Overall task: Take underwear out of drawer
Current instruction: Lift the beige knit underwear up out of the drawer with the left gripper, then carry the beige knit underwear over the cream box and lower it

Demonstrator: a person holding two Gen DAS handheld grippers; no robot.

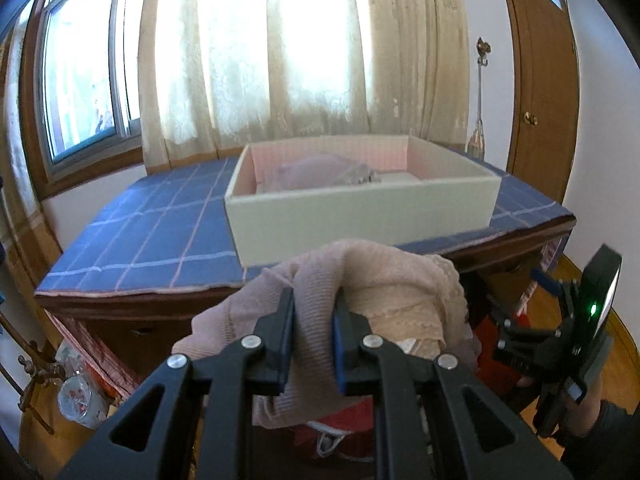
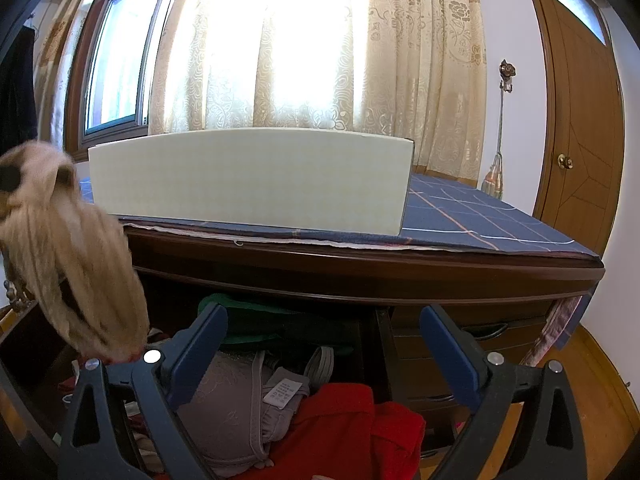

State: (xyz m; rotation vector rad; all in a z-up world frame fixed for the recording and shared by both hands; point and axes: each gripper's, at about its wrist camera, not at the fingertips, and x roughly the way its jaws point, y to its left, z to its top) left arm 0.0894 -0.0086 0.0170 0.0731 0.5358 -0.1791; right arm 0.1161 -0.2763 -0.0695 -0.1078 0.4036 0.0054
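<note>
Left hand-held gripper is pinching a pinkish pair of underwear, hanging clear above the open drawer. Right hand-held gripper sits spread wide over the drawer's leftover clothes, holding nothing. Next I'd guess: clear the tabletop edge, drop it into the white box. Lots of free room left of it.

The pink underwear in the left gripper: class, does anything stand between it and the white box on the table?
Nothing visible does. The left gripper holds the pink underwear below and in front of the white box; only the box's near wall must be cleared.
</note>
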